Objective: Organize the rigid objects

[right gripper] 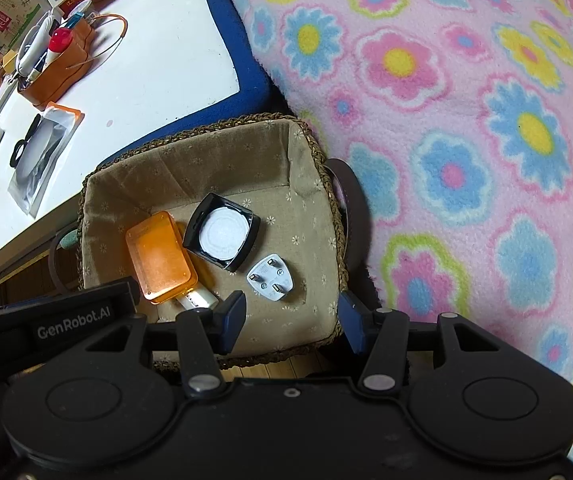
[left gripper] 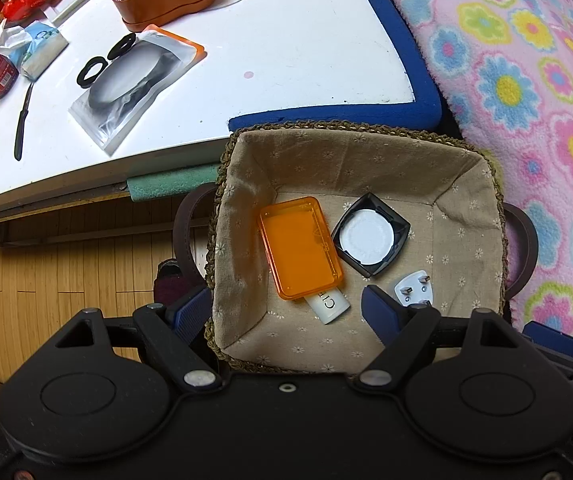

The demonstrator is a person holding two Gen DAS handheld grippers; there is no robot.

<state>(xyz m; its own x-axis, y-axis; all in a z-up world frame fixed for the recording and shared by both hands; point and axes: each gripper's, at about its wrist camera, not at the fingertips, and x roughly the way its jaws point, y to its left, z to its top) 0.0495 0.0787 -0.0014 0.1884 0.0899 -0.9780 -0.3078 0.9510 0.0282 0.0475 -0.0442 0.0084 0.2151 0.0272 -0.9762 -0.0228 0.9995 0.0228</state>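
Flower-print blanket (right gripper: 466, 120) beside white desk (left gripper: 286, 40). Lined woven basket (left gripper: 246, 184) holds orange case (left gripper: 300, 246), black compact (left gripper: 370, 234), white tube (left gripper: 328, 304) lettered "CI", and plug adapter (right gripper: 270, 278). Left gripper (left gripper: 286, 308) reads "GenRobot.AI"; right gripper (right gripper: 292, 320) likewise hovers above, jaws released, empty.

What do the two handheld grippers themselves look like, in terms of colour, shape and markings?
Both are matte black, with two round discs, silver pivot rivets and angled link arms to dark blue finger pads. The left gripper looks like the right gripper; a black body in the right view reads "GenRobot.AI".
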